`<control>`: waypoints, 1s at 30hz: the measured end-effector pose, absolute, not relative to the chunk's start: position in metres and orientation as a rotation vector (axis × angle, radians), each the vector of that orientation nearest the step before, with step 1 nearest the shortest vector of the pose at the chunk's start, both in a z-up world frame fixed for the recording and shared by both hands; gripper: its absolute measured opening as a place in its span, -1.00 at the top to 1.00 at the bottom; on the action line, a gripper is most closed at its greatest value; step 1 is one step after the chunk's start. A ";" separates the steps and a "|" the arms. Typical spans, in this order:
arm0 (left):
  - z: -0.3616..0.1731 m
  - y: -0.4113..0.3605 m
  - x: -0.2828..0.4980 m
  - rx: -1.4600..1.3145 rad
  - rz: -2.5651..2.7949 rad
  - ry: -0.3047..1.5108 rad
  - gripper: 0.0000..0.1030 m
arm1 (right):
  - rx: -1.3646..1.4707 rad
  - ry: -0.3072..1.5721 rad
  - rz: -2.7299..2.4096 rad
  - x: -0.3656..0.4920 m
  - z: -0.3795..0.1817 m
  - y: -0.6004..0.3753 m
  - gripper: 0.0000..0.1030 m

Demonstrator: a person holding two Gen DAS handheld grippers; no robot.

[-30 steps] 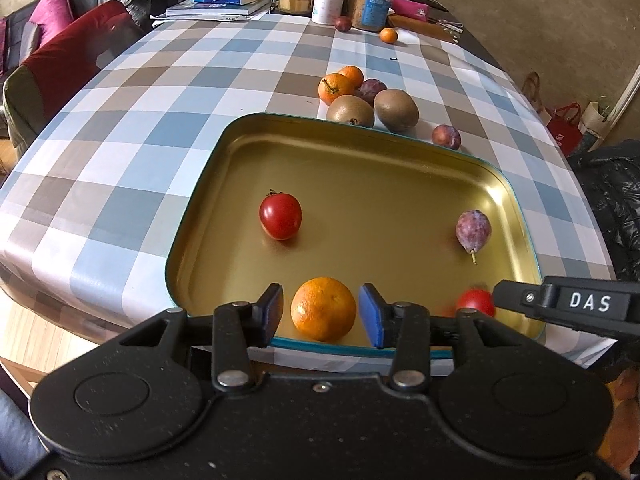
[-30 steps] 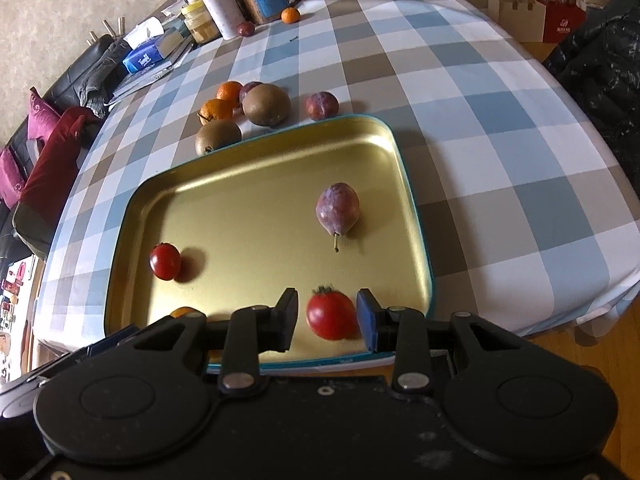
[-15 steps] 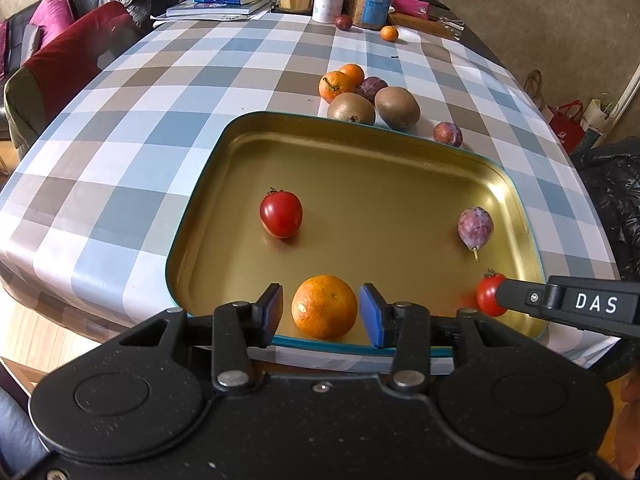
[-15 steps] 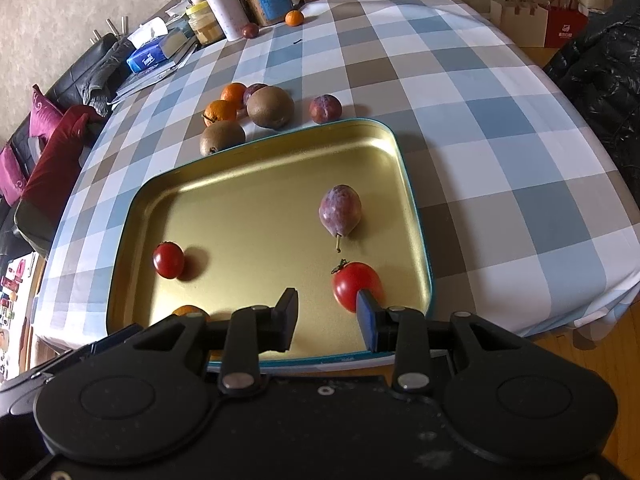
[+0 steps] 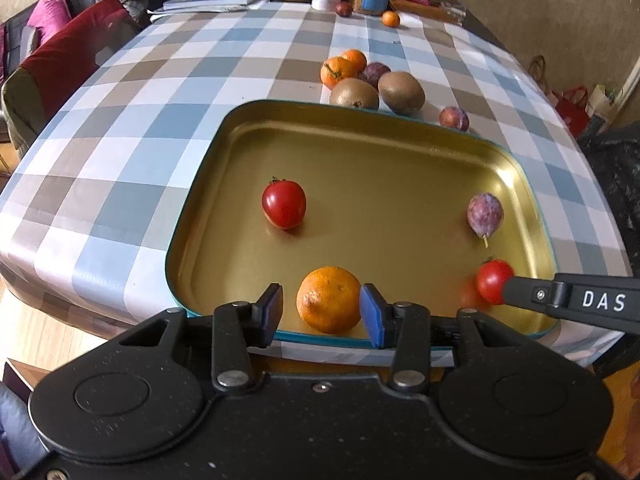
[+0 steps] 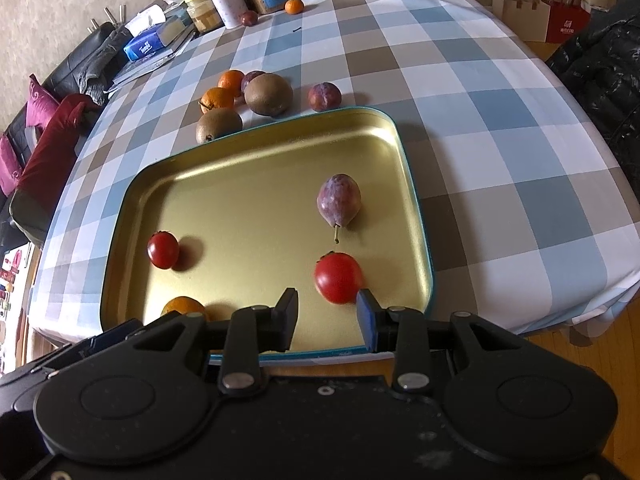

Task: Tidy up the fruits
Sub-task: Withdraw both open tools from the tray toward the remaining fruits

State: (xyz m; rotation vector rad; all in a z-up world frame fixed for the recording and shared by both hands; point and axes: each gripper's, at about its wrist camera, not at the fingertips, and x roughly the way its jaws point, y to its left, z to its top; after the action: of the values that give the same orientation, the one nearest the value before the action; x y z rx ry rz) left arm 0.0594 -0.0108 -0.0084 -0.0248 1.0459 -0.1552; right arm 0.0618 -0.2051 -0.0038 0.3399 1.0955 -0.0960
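A gold tray (image 5: 360, 152) (image 6: 248, 168) holds two tomatoes, a purple plum (image 5: 485, 214) (image 6: 339, 199) and an orange (image 5: 329, 299) (image 6: 182, 306). My left gripper (image 5: 320, 310) is open, its pads either side of the orange without touching it. My right gripper (image 6: 327, 318) is open; a tomato (image 6: 338, 277) (image 5: 493, 281) lies free on the tray just ahead of it. The other tomato (image 5: 284, 203) (image 6: 163, 249) lies mid-left. The right gripper's finger shows in the left wrist view (image 5: 568, 298).
Beyond the tray on the checked tablecloth lie two oranges (image 5: 344, 67), two kiwis (image 5: 401, 92), and two plums (image 5: 454, 118). Bottles, jars, books, a small orange (image 5: 390, 19) stand at the far end. A sofa is at left, bags on the floor at right.
My right gripper let go of the tomato and drew back; the tomato now lies on the tray ahead of the open jaws. My left gripper opened slightly around the orange.
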 end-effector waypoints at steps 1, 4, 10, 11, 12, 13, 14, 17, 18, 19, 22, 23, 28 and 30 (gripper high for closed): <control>-0.009 -0.011 0.061 -0.023 -0.164 1.058 -0.01 | 0.339 1.101 -0.096 0.063 -0.004 -0.205 0.31; -0.011 -0.009 0.067 -0.037 -0.192 1.111 -0.01 | 0.332 1.123 -0.096 0.067 -0.006 -0.206 0.31; -0.011 -0.011 0.081 0.009 -0.200 1.178 -0.14 | 0.318 1.180 -0.066 0.080 -0.002 -0.208 0.31; -0.009 -0.011 0.084 0.025 -0.200 1.178 -0.14 | 0.322 1.180 -0.066 0.081 -0.001 -0.209 0.31; -0.008 -0.012 0.086 0.039 -0.197 1.180 -0.14 | 0.324 1.183 -0.066 0.084 0.001 -0.209 0.31; -0.006 -0.013 0.089 0.055 -0.199 1.185 -0.14 | 0.325 1.187 -0.066 0.087 0.003 -0.210 0.31; -0.004 -0.013 0.092 0.067 -0.209 1.193 -0.14 | 0.325 1.191 -0.062 0.090 0.005 -0.210 0.31; 0.003 -0.014 0.103 0.088 -0.255 1.219 -0.14 | 0.321 1.212 -0.038 0.102 0.010 -0.211 0.31; 0.006 -0.014 0.106 0.092 -0.266 1.225 -0.14 | 0.320 1.217 -0.031 0.105 0.012 -0.211 0.31; 0.008 -0.014 0.110 0.099 -0.269 1.228 -0.14 | 0.319 1.224 -0.024 0.109 0.014 -0.212 0.31; 0.017 -0.014 0.120 0.130 -0.275 1.225 -0.14 | 0.323 1.255 0.004 0.123 0.017 -0.213 0.31; 0.020 -0.015 0.123 0.138 -0.277 1.221 -0.14 | 0.327 1.264 0.011 0.127 0.018 -0.214 0.31; 0.035 -0.016 0.140 0.187 -0.263 1.177 -0.14 | 0.352 1.291 0.018 0.149 0.026 -0.222 0.31; 0.040 -0.017 0.147 0.210 -0.253 1.156 -0.14 | 0.343 1.281 -0.003 0.158 0.031 -0.225 0.31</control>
State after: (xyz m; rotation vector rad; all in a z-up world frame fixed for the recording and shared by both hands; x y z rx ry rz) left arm 0.1466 -0.0169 0.0396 0.2098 1.1564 -0.2527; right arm 0.1578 -0.2247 0.0312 0.3431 1.2812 -0.0027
